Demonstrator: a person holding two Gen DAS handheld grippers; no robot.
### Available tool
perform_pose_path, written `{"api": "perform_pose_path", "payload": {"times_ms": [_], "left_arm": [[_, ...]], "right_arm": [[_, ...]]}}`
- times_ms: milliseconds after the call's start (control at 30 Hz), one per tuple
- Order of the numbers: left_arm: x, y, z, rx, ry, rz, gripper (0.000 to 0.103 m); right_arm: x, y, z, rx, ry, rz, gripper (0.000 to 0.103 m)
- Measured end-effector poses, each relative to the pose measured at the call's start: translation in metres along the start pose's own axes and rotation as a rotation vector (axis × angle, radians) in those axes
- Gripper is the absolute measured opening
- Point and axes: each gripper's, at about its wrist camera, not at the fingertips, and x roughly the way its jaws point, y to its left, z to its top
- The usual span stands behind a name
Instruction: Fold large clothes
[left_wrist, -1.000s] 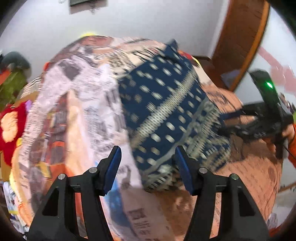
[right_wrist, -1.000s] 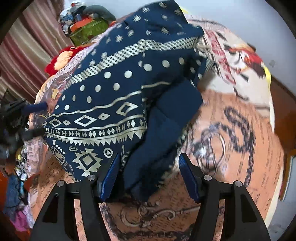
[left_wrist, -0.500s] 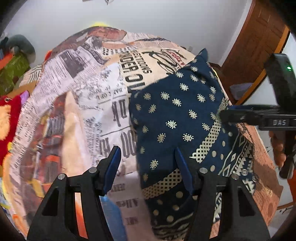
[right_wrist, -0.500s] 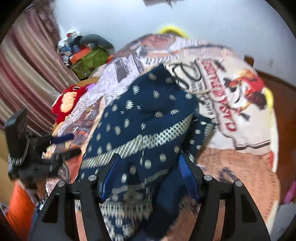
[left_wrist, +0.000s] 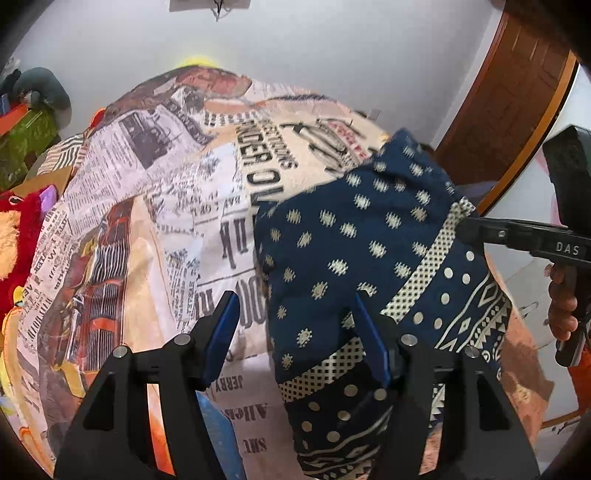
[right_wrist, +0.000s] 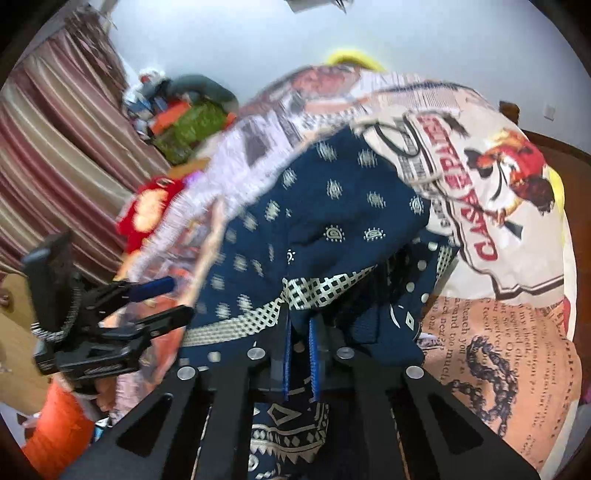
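Jaws of the left gripper stood wide apart, nothing between them; the navy patterned garment lay just beyond and under its right finger, spread over the newspaper-print bedsheet. Jaws of the right gripper were drawn close together, clamped on a fold of that garment near its checked band. Garment bunched ahead of the right jaws, draping down beneath them. Red plush toy off to the far left of the left jaws. Striped curtain left of the right jaws.
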Motion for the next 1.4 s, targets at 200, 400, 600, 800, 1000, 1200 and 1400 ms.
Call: {"api": "perform_pose_path", "payload": {"times_ms": [200, 400, 600, 800, 1000, 1200, 1400], "left_arm": [[0.012, -0.023, -0.008, 0.072, 0.042, -0.009, 0.064], [0.042, -0.054, -0.033, 0.174, 0.098, 0.049, 0.088], [0.016, -0.052, -0.027, 0.197, 0.055, 0.027, 0.087], [0.005, 0.000, -0.008, 0.021, 0.034, -0.066, 0.089], [0.057, 0.057, -0.018, -0.261, 0.177, -0.349, 0.090], [0.099, 0.073, -0.026, -0.402, 0.195, -0.552, 0.103], [0.129, 0.063, -0.020, -0.434, 0.222, -0.671, 0.103]], "right_arm": [[-0.018, -0.015, -0.006, -0.024, -0.001, -0.064, 0.000], [-0.006, -0.048, -0.026, 0.034, 0.055, -0.100, 0.000], [-0.028, -0.038, -0.031, 0.018, 0.001, -0.117, 0.075], [-0.010, -0.041, -0.031, 0.137, 0.052, -0.006, 0.086], [0.036, -0.072, -0.040, 0.332, 0.179, 0.078, 0.086], [0.061, -0.080, -0.042, 0.316, 0.219, 0.110, 0.090], [0.087, -0.075, -0.036, 0.299, 0.231, 0.175, 0.099]]}}
